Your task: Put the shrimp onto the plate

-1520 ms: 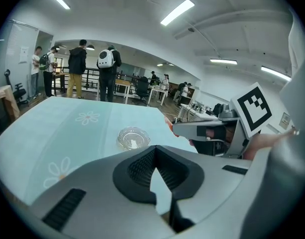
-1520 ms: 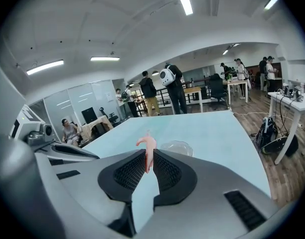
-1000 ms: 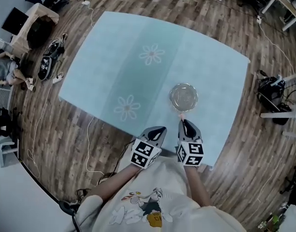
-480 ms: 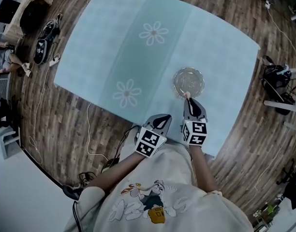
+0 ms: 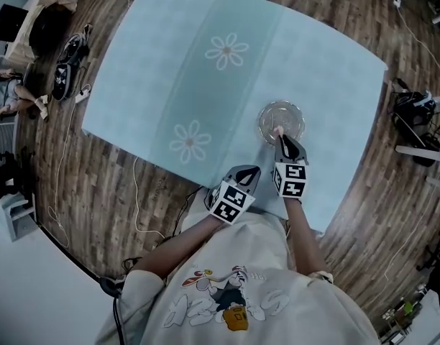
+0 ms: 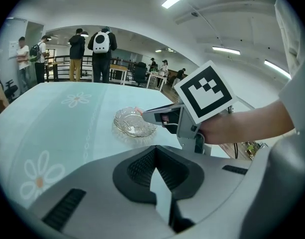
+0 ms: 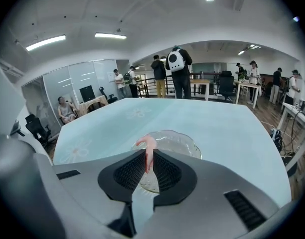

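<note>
The left gripper (image 5: pixel 250 172), jaws together and empty, hangs over the table's (image 5: pixel 205 106) near edge, barely shifted. To its right, the right gripper (image 5: pixel 279 138) pinches the shrimp (image 5: pixel 278 130), which has moved farther out and is now above the plate's (image 5: pixel 295 113) near rim.

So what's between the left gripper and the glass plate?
Only bare blue tablecloth, as the left gripper view shows. The right gripper, shut on the shrimp, meets the glass plate from the side.
</note>
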Motion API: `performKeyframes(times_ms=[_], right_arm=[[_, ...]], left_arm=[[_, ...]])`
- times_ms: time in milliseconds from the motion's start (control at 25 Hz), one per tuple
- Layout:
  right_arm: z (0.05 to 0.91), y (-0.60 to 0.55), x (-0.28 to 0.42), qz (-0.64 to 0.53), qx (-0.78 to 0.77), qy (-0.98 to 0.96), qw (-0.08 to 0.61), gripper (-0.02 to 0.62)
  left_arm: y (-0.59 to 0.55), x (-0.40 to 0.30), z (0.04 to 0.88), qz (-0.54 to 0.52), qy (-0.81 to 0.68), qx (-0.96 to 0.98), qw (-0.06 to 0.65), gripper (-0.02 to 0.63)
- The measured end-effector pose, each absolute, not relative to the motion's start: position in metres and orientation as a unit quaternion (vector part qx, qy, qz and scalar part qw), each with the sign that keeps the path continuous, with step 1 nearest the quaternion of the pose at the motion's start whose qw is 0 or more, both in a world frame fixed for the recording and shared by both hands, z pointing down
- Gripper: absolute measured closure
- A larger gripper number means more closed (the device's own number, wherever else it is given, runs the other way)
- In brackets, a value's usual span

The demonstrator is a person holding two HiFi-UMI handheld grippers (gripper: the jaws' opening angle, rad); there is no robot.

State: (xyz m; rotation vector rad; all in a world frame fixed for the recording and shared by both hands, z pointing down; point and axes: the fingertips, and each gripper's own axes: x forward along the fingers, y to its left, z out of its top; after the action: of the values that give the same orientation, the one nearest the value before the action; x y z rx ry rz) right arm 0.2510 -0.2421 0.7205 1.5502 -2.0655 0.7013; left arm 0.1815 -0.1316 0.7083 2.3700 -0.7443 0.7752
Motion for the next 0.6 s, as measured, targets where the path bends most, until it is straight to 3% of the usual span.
performKeyframes(times_ms=[600], right_arm=[[0.757, -0.262, 0.263, 0.274, 0.553, -0.738, 0.274, 0.529]], left_arm=[[-0.146, 0.173, 0.716, 0.287, -0.301, 0.867, 0.274, 0.598]])
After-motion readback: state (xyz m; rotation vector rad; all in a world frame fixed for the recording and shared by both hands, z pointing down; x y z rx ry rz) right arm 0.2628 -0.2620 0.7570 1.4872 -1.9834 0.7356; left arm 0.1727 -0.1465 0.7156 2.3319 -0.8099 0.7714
